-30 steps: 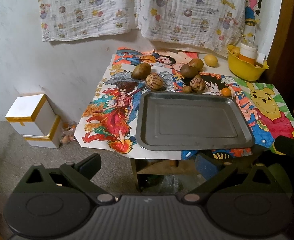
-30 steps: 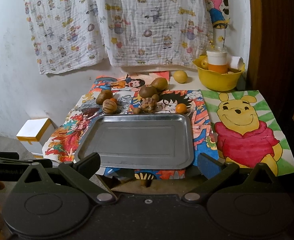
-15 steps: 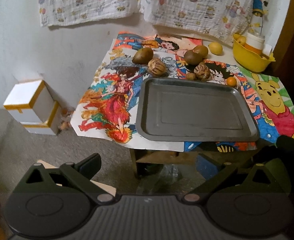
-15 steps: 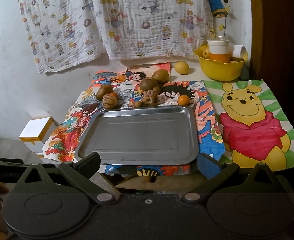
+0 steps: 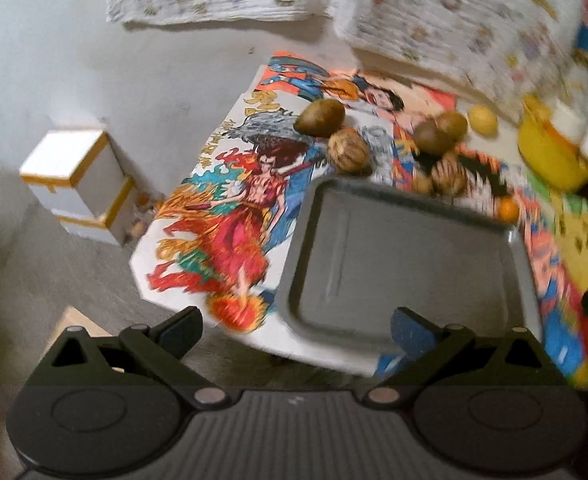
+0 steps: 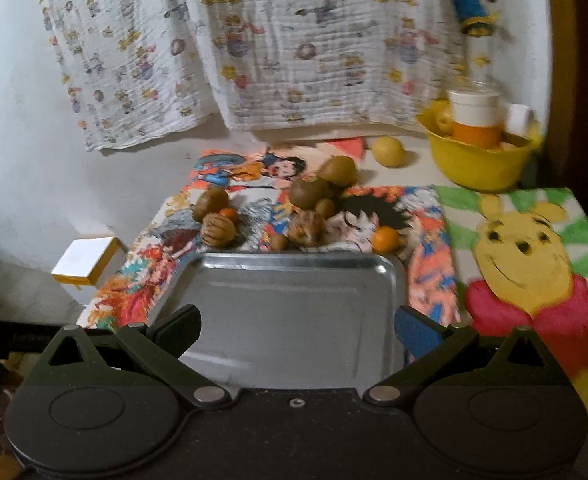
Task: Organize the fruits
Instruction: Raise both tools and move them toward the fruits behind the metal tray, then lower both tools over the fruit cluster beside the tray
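Fruits (image 6: pixel 310 194) are all bunched up on the cartoon-covered counter (image 6: pixel 426 232) just behind the metal tray (image 6: pixel 294 312), which has nothing in it. There's a lemon (image 6: pixel 389 151) sitting farther back beside the yellow bowl (image 6: pixel 480 164). Left tongs (image 5: pixel 294 330) and right tongs (image 6: pixel 296 328) are both spread wide, holding nothing, hanging over the tray's near edge.

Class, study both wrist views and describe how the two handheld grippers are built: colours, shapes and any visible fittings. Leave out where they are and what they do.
Both look alike. The left gripper and right gripper each have a dark, near-black body with two round discs, angled link arms with triangular cut-outs, and small silver pivot pins. The left body is ribbed; the right one looks smoother. The fingers carry blue pads. No cables, markings or sleeves show.
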`<state>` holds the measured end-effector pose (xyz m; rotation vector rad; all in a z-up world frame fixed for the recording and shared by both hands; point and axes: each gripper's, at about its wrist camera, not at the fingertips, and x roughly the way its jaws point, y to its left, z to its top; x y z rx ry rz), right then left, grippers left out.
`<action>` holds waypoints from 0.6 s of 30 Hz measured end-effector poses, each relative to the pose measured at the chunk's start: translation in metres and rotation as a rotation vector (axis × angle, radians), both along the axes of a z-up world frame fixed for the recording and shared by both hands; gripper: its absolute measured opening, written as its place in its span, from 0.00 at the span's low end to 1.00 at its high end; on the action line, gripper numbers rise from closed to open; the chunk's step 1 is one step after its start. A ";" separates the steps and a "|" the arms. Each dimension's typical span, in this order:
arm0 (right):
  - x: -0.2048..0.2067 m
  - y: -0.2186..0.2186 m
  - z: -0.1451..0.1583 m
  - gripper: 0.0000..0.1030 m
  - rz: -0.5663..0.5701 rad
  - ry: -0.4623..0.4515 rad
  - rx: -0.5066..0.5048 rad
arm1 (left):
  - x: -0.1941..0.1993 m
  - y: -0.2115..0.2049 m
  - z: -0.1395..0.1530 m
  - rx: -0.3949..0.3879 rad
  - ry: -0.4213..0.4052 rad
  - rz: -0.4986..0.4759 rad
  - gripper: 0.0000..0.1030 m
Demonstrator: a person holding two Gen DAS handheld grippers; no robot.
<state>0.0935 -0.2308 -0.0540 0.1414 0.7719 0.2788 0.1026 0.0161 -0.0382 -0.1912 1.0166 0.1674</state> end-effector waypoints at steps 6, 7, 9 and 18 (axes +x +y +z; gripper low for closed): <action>0.036 -0.005 0.007 1.00 0.093 -0.017 0.009 | 0.030 -0.001 0.011 -0.041 -0.031 0.079 0.99; 0.041 -0.007 0.007 1.00 0.100 -0.021 0.005 | 0.034 -0.002 0.012 -0.046 -0.036 0.087 0.99; 0.049 -0.012 0.005 1.00 0.110 -0.016 0.001 | 0.043 -0.003 0.015 -0.058 -0.048 0.097 0.99; 0.096 0.007 0.000 1.00 0.248 0.026 0.024 | 0.074 -0.006 0.025 -0.038 -0.066 0.152 0.99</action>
